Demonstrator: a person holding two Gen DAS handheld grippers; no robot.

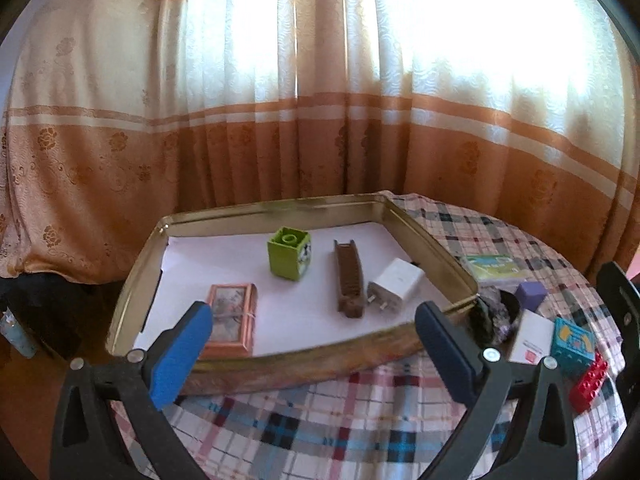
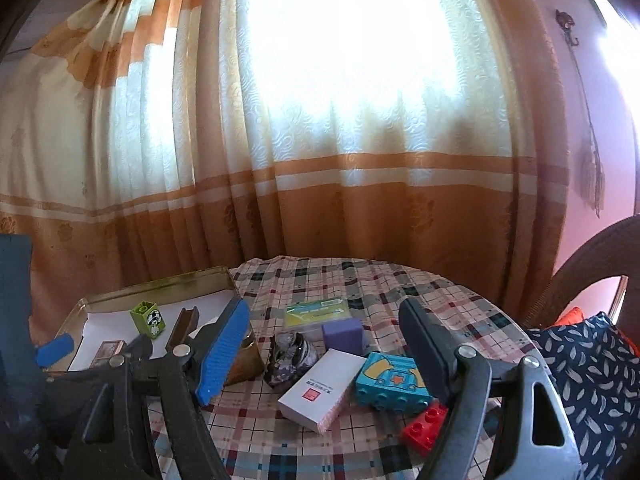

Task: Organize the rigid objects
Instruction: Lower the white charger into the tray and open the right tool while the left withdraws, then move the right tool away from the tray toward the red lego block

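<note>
A gold tin tray lined with white paper holds a green block, a brown ridged bar, a white charger plug and a pink framed box. My left gripper is open and empty at the tray's near rim. My right gripper is open and empty above loose items: a white box, a teal block, a red brick, a purple cube, a dark crumpled object and a green packet. The tray also shows at the right wrist view's left.
The round table has a plaid cloth. Orange and cream curtains hang close behind it. A chair back and a patterned cushion stand at the right. The table's edge curves off past the tray's left.
</note>
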